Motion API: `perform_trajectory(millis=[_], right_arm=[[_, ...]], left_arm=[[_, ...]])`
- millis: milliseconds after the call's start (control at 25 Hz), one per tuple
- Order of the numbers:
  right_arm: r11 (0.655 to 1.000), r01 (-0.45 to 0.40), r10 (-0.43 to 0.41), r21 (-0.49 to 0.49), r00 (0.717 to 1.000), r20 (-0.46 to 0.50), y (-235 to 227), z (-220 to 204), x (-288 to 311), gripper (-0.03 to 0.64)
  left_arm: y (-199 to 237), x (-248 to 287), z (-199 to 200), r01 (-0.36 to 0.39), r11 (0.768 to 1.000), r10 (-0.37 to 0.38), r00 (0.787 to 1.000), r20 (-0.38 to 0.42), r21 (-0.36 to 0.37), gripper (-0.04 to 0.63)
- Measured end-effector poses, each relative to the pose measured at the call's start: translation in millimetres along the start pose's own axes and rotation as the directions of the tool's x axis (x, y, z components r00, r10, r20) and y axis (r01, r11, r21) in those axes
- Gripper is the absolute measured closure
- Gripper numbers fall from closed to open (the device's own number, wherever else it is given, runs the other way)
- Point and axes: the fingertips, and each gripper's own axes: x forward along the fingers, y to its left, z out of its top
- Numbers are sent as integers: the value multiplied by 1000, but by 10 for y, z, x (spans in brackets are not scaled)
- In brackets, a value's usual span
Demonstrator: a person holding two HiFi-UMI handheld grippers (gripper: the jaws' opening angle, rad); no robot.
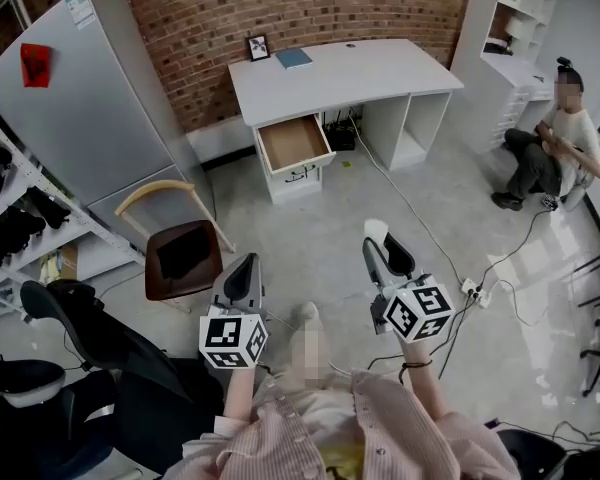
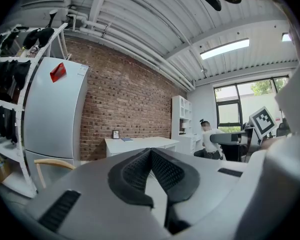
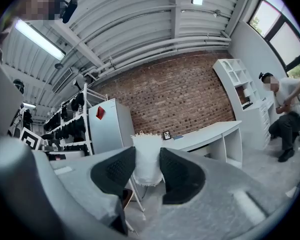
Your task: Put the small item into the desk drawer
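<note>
A: Quick one, what was the right gripper doing?
B: It was clamped on the small white item, both dark pads pressing its sides. The item stood upright and had a frayed top edge.
A: Where was the item relative to the target?
B: Up in the air in that grip, over the grey floor and well apart from the white desk. The desk drawer was pulled out on the desk's left side, with its wood-coloured inside showing.
A: Left gripper?
B: The pads met at the tips with nothing between them. In the head view it sat level with the right one, both pointing toward the desk.
A: Anything on the desktop?
B: A small picture frame and a blue book near the back edge, against the brick wall.
A: Surroundings?
B: A grey fridge on the left with a red tag on it, and a wooden chair with a dark seat just in front of it. A power strip with cables lay on the floor, and a seated person was at the far right by the white shelving
</note>
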Motion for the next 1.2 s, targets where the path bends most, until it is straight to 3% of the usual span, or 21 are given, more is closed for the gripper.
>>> perform_trajectory(millis=[1200], right_arm=[[998,23,-14,58,988,-152,-1406,7,3101,457]], left_arm=[[1396,3079,-46,-12,996,3,995,-97,-90,597]])
